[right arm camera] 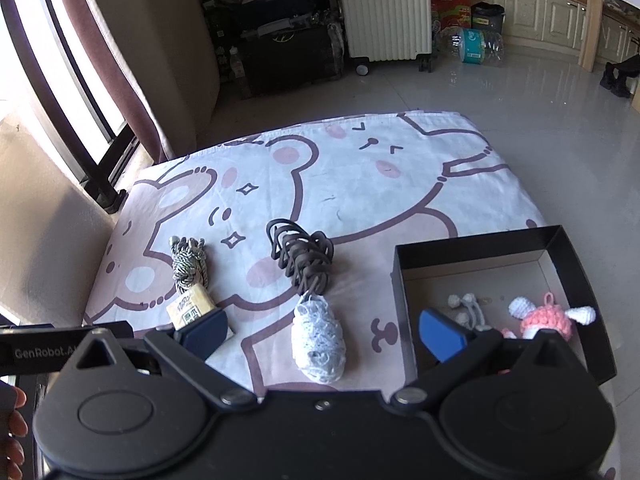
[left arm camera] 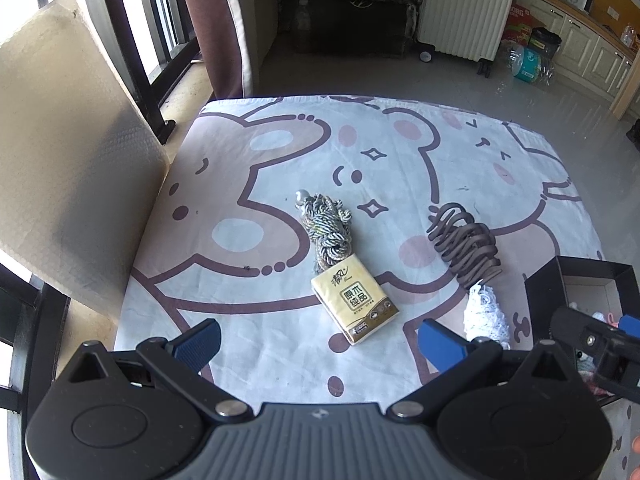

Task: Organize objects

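A yellow tissue pack (left arm camera: pixel 355 303) lies on the cartoon tablecloth (left arm camera: pixel 260 184), touching a grey twisted cord bundle (left arm camera: pixel 327 229) behind it. A brown cord bundle (left arm camera: pixel 466 242) and a white lace bundle (left arm camera: pixel 486 316) lie to the right. My left gripper (left arm camera: pixel 319 345) is open and empty just in front of the tissue pack. My right gripper (right arm camera: pixel 322 332) is open and empty, above the white lace bundle (right arm camera: pixel 318 342). A black box (right arm camera: pixel 404 256) at the right holds a pink crochet toy (right arm camera: pixel 546 320) and a small grey cord piece (right arm camera: pixel 466 309). The right view also shows the brown cord (right arm camera: pixel 303 258), grey cord (right arm camera: pixel 188 266) and tissue pack (right arm camera: pixel 190 307).
A cardboard sheet (left arm camera: pixel 68 152) leans at the table's left edge. Beyond the table are a white suitcase (right arm camera: pixel 386 10), dark luggage (right arm camera: pixel 288 52), water bottles (right arm camera: pixel 472 46) on a tiled floor, and cabinets. The black box also shows at the right in the left wrist view (left arm camera: pixel 538 292).
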### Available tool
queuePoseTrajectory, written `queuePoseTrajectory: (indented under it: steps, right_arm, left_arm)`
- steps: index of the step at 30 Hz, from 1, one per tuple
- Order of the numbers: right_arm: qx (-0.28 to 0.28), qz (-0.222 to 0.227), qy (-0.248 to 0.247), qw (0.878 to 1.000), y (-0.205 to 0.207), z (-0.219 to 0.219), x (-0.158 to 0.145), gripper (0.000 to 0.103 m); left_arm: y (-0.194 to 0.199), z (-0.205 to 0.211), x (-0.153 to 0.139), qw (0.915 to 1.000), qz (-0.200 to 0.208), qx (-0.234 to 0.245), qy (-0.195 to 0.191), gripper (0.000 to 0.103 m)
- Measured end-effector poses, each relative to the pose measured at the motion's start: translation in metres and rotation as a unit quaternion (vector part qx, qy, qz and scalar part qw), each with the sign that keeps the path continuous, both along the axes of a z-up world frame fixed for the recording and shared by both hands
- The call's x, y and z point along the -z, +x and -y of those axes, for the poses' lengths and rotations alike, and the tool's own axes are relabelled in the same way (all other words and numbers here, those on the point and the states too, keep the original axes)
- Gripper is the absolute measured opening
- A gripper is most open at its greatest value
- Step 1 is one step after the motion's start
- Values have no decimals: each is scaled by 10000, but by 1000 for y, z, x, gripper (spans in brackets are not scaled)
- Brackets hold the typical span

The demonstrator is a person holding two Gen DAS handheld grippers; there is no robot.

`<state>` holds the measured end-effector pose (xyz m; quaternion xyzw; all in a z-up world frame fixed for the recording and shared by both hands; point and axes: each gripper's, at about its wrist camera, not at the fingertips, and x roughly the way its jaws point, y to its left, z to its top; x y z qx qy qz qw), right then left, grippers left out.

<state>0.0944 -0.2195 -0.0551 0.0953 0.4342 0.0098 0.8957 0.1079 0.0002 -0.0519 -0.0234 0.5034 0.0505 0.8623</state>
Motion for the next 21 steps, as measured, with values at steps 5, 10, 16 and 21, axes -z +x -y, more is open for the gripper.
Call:
queuePoseTrajectory:
  steps: [5, 10, 16, 21]
  right_arm:
    - [-92, -51, 158, 9998, 6, -2, 6, 103]
    - [-125, -69, 185, 9997, 13, -7, 14, 103]
    - [-214, -230, 50, 9995, 22, -11, 28, 103]
    - [-319, -335, 58, 9989, 31, -9, 40, 103]
  left_arm:
    - [5, -4, 11, 10000, -45, -42, 44, 103]
    - [12, -10, 23, 9999, -113, -90, -43, 103]
    - [26, -17, 42, 9991, -232, -250, -271, 103]
    - [38, -18, 57, 9978, -259, -343, -505, 103]
